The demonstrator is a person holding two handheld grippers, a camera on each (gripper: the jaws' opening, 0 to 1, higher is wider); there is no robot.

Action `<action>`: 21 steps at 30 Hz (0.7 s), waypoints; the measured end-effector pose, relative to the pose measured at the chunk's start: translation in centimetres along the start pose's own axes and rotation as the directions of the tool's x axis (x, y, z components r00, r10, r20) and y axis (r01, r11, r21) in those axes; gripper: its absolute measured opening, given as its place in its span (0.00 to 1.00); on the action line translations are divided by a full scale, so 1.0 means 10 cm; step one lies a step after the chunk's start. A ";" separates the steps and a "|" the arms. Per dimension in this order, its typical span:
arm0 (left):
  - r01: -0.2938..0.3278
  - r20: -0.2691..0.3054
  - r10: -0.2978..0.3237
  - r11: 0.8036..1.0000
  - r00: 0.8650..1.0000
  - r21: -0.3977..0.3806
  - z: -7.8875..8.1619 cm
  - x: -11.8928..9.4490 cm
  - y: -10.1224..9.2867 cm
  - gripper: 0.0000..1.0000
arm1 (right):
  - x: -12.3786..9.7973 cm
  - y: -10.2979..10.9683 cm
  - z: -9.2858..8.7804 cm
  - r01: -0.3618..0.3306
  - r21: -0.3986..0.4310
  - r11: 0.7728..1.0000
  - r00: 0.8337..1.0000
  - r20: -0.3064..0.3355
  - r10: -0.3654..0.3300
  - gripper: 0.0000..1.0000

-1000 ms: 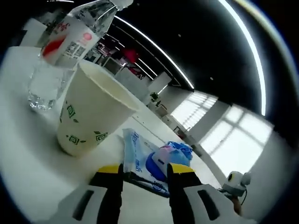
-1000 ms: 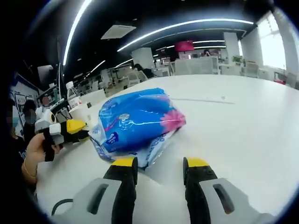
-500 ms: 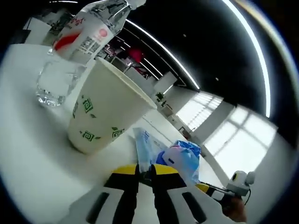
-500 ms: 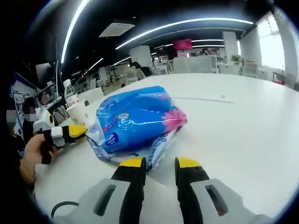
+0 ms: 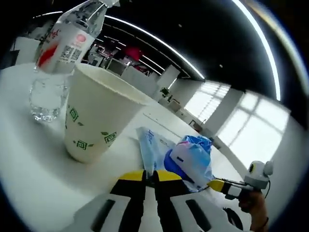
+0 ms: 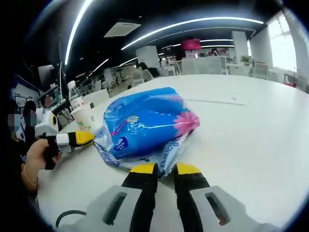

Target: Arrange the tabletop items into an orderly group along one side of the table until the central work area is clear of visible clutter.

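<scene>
A blue plastic tissue pack (image 6: pixel 145 125) lies on the white table (image 6: pixel 251 135). My right gripper (image 6: pixel 165 170) is shut on its near seam edge. In the left gripper view the same pack (image 5: pixel 190 157) lies ahead, and my left gripper (image 5: pixel 149 175) is shut on its clear end flap. A white paper cup (image 5: pixel 96 121) with green marks stands upright just left of the pack, and a water bottle (image 5: pixel 58 53) stands behind it. The right gripper (image 5: pixel 223 185) reaches the pack's far end from the right. The left gripper (image 6: pixel 79 138) holds the pack's left end.
A person's hand (image 6: pixel 36 154) holds the left gripper at the table's left side. The cup (image 6: pixel 87 116) and bottle (image 6: pixel 75 99) stand behind it. A black cable (image 6: pixel 67 215) lies near the front edge. Open white tabletop stretches to the right.
My left jaws went from open to shut on the pack's flap. My right jaws narrowed step by step and now pinch the pack's near edge. The pack has shifted slightly.
</scene>
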State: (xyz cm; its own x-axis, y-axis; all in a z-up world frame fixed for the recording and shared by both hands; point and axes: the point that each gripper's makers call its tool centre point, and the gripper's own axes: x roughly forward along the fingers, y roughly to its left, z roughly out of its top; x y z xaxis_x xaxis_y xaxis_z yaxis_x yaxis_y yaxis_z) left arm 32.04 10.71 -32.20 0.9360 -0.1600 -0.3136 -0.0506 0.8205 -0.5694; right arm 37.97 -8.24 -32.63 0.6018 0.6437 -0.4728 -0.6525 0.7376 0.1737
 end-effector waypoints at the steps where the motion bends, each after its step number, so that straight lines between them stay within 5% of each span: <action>1: 0.002 -0.001 -0.002 1.000 1.000 -0.001 0.00 0.00 0.00 0.04 | 0.00 0.00 0.00 0.001 -0.001 1.000 1.000 0.000 -0.001 0.11; 10: 0.020 -0.003 -0.019 0.999 1.000 0.028 -0.01 0.01 -0.03 0.02 | -0.01 0.06 0.04 0.006 -0.099 0.995 1.000 0.027 -0.004 0.04; 21: 0.064 0.019 -0.064 0.998 0.998 0.002 0.00 0.02 -0.09 0.00 | -0.06 0.05 0.03 0.019 -0.099 0.995 0.999 0.048 -0.015 0.01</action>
State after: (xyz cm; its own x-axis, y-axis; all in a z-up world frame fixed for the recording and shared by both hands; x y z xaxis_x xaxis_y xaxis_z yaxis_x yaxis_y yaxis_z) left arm 32.26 9.90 -31.76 0.9438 -0.2016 -0.2619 0.0101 0.8095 -0.5870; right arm 37.45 -8.24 -32.00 0.6324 0.6418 -0.4337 -0.6832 0.7260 0.0782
